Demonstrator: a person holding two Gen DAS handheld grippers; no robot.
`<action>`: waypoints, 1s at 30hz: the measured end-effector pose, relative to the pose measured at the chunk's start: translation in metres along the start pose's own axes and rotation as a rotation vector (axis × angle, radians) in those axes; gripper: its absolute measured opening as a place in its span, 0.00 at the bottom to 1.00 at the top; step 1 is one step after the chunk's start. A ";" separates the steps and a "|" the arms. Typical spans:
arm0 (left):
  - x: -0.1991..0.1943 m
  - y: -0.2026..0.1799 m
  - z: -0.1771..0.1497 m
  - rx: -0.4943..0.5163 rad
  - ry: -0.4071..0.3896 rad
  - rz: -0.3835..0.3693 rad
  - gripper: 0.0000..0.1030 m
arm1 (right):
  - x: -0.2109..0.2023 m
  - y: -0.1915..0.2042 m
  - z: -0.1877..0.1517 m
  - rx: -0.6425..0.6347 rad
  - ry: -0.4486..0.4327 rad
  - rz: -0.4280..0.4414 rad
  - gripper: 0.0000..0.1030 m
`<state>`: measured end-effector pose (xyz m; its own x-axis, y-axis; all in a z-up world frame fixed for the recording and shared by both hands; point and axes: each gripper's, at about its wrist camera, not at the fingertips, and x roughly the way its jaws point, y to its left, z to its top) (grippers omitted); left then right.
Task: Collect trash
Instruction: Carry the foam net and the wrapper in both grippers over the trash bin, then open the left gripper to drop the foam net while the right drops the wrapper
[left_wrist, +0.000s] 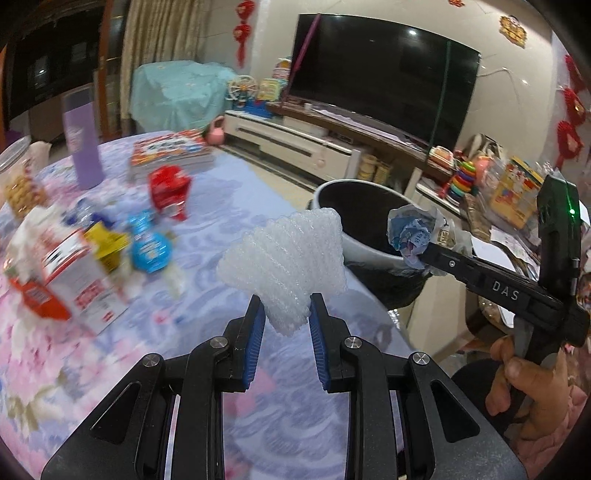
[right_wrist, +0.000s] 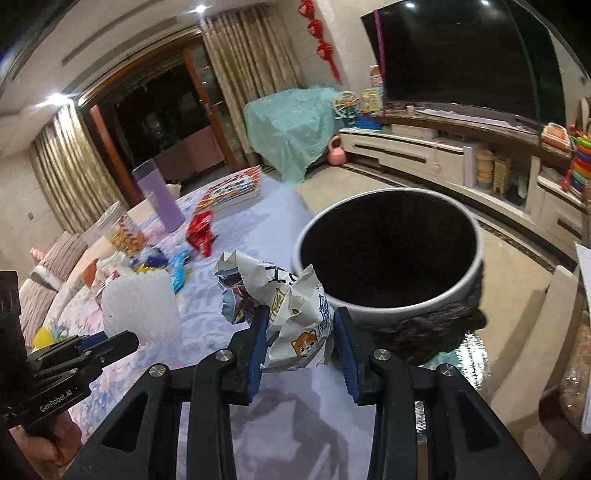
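The bin (right_wrist: 388, 258) gapes just ahead of my right tool (right_wrist: 301, 332), which is clamped on a crumpled wrapper (right_wrist: 295, 314). My left tool (left_wrist: 287, 314), farther back over the surface (left_wrist: 221, 229), pinches white foam netting (left_wrist: 284, 258).

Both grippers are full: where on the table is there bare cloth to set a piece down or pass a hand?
Bare floral tablecloth runs from the red packet and the book stack toward the bin, under the held foam piece. It also looks bare just before the left gripper. Crowded: the far left, around the blue wrapper and the carton.
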<state>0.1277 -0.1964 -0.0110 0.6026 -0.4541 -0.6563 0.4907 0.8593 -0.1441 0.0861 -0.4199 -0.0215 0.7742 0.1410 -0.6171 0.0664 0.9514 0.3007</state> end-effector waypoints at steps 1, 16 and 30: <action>0.003 -0.006 0.003 0.010 0.000 -0.009 0.23 | -0.001 -0.004 0.002 0.005 -0.003 -0.007 0.35; 0.052 -0.048 0.051 0.062 0.027 -0.093 0.23 | 0.008 -0.052 0.038 0.036 -0.011 -0.072 0.35; 0.102 -0.065 0.078 0.062 0.086 -0.111 0.23 | 0.034 -0.075 0.057 0.025 0.021 -0.097 0.35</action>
<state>0.2067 -0.3175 -0.0107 0.4875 -0.5214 -0.7003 0.5907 0.7877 -0.1753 0.1430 -0.5025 -0.0239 0.7497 0.0541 -0.6596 0.1569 0.9537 0.2566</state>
